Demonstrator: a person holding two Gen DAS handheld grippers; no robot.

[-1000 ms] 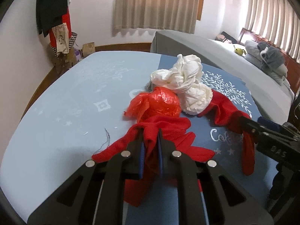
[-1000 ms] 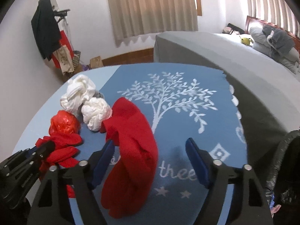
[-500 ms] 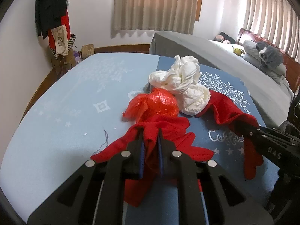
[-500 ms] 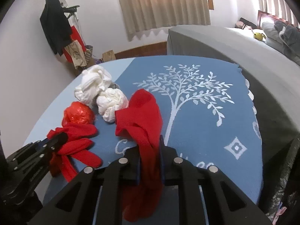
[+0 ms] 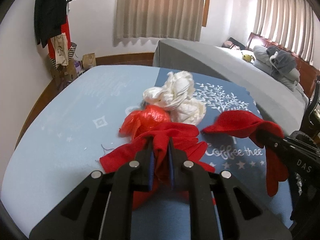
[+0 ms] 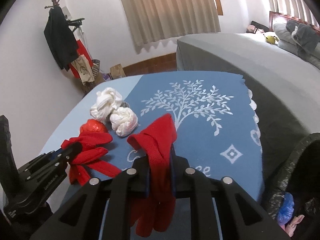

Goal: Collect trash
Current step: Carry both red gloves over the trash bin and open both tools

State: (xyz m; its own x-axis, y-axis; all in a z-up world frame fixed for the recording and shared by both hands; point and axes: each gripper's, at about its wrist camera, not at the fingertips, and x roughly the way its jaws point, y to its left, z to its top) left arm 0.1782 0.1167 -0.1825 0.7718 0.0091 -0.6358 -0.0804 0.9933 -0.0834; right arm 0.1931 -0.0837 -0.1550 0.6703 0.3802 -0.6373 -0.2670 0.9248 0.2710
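My left gripper (image 5: 161, 152) is shut on a bunched red cloth (image 5: 176, 132) and holds it just above the light blue table cover (image 5: 70, 120). My right gripper (image 6: 160, 158) is shut on a second red cloth (image 6: 160, 136), whose end hangs below the jaws. In the right wrist view the left gripper (image 6: 70, 150) shows at lower left with its cloth (image 6: 90, 140). A crumpled red plastic bag (image 5: 148, 120) lies just beyond the left cloth. Two white crumpled bags (image 5: 176, 92) (image 6: 124, 122) lie behind it.
A dark blue mat with a white tree (image 6: 200, 140) covers the table's right part. A black trash bag (image 6: 296, 160) stands open at the right edge, with blue and pink scraps inside. A grey-covered bed (image 5: 220, 64) lies beyond. A coat rack (image 6: 60, 38) stands by the wall.
The right gripper's jaws went from wide open around the second red cloth to shut on it, then lifted it. The left gripper kept its cloth and rose slightly.
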